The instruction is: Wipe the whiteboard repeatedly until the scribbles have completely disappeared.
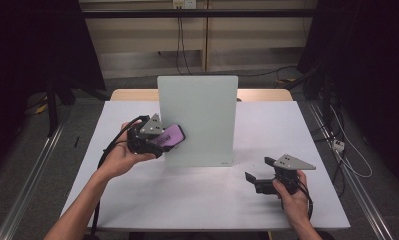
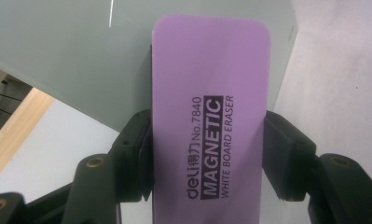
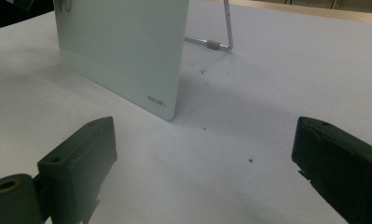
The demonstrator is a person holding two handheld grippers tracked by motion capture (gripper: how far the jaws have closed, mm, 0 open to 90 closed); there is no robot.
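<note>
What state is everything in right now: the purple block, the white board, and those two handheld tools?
Purple eraser: clamped between the left tool's jaws, held up at the board's face.
Whiteboard: standing upright on the table, propped on its wire stand.
Left tool: shut on the eraser.
Right tool: open, holding nothing, low over the table.

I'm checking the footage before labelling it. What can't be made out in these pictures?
- Eraser: its underside faces away from the left gripper view, and the bottom edge cuts off its near end.
- Whiteboard: its back is hidden in the high view; the right gripper view shows part of its wire stand.
- Left hand-held gripper: in the high view its grey plate covers the jaws.
</note>
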